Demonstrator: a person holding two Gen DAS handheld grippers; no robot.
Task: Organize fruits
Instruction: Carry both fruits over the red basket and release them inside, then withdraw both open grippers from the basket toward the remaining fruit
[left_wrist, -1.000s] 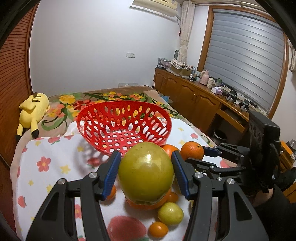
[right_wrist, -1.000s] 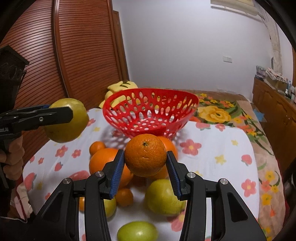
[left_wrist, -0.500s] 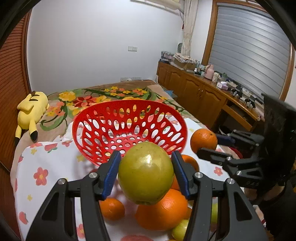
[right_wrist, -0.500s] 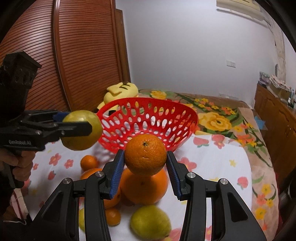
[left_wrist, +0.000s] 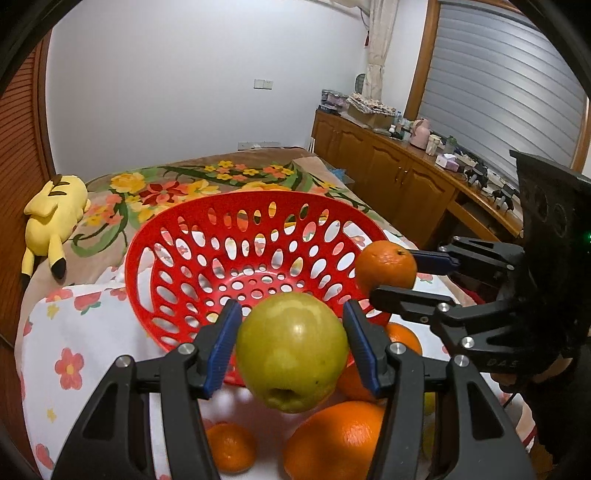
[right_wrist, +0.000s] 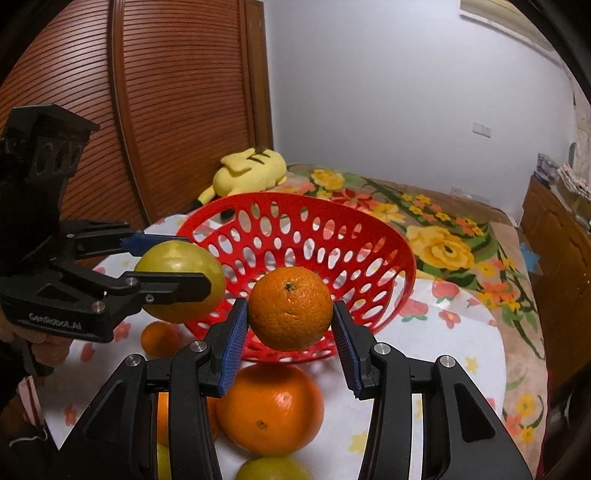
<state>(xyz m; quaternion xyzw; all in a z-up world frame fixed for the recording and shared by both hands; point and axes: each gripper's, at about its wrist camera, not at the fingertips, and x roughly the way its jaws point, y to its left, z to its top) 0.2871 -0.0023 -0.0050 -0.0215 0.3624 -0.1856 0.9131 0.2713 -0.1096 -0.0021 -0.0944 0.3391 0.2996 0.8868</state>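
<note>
My left gripper (left_wrist: 291, 349) is shut on a yellow-green apple (left_wrist: 291, 350), held in the air just before the near rim of the red perforated basket (left_wrist: 207, 280). In the right wrist view the same apple (right_wrist: 173, 258) hangs at the basket's left side. My right gripper (right_wrist: 290, 325) is shut on an orange (right_wrist: 290, 308) close to the basket (right_wrist: 369, 258) front rim; in the left wrist view that orange (left_wrist: 386, 267) sits by the basket's right rim. The basket holds no fruit.
Loose fruit lies on the flowered white cloth (left_wrist: 74, 350) below the grippers: a big orange (right_wrist: 269, 408), a small orange (right_wrist: 159, 338), green fruit (right_wrist: 271, 469). A yellow plush toy (left_wrist: 53, 218) lies behind on the bed. Wooden cabinets (left_wrist: 399, 181) line the right wall.
Both grippers carried their fruit forward toward the basket, which now looms larger. The apple and the orange have come up to its near rim; the grips are unchanged.
</note>
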